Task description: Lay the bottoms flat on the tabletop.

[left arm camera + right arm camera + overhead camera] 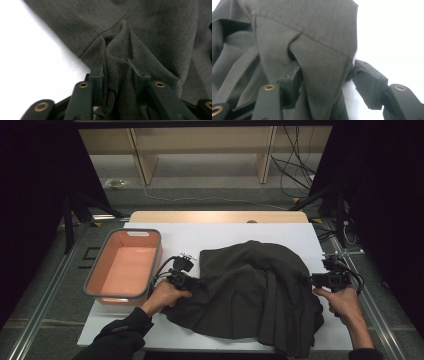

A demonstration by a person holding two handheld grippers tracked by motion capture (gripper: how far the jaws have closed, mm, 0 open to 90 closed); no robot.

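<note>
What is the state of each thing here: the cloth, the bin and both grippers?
Cloth: crumpled, lying on the table.
Bin: empty, upright.
Left gripper: jaws part open, cloth fold between them.
Right gripper: open, cloth between the jaws, one pad clear of it.

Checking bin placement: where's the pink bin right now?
High view: the pink bin sits on the white table's left side, just left of the left gripper and the dark cloth.

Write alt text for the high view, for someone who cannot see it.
A dark cloth lies crumpled on a white table, with a person's hand-held left gripper and right gripper at its two sides. An empty orange bin sits to the cloth's left.
</note>
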